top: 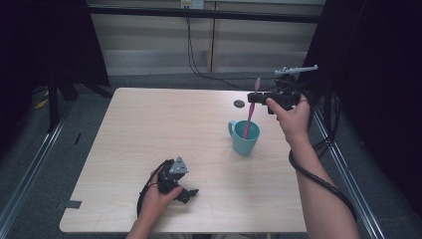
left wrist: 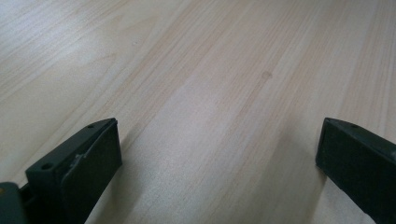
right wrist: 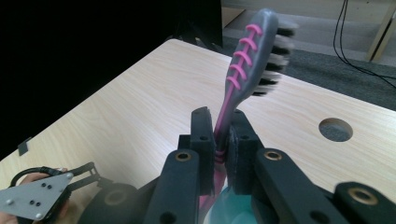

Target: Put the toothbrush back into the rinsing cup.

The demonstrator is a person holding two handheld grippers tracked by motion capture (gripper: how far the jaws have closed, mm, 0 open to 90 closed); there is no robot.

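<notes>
A pink and grey toothbrush (top: 250,110) stands tilted with its handle end inside a teal mug (top: 244,137) right of the table's middle. My right gripper (top: 253,97) is shut on the toothbrush neck just above the mug, bristle head up. In the right gripper view the toothbrush (right wrist: 250,60) rises between the right gripper (right wrist: 220,140) jaws, and the mug (right wrist: 233,207) rim shows below them. My left gripper (top: 189,194) rests on the table near the front edge, jaws wide apart. In the left gripper view the left gripper (left wrist: 219,154) is open over bare wood.
The light wooden table (top: 149,129) has a round cable hole (top: 239,103) at the back, just left of the right gripper. Black cables (top: 199,59) hang behind the table. Metal frame rails (top: 30,164) run along both sides.
</notes>
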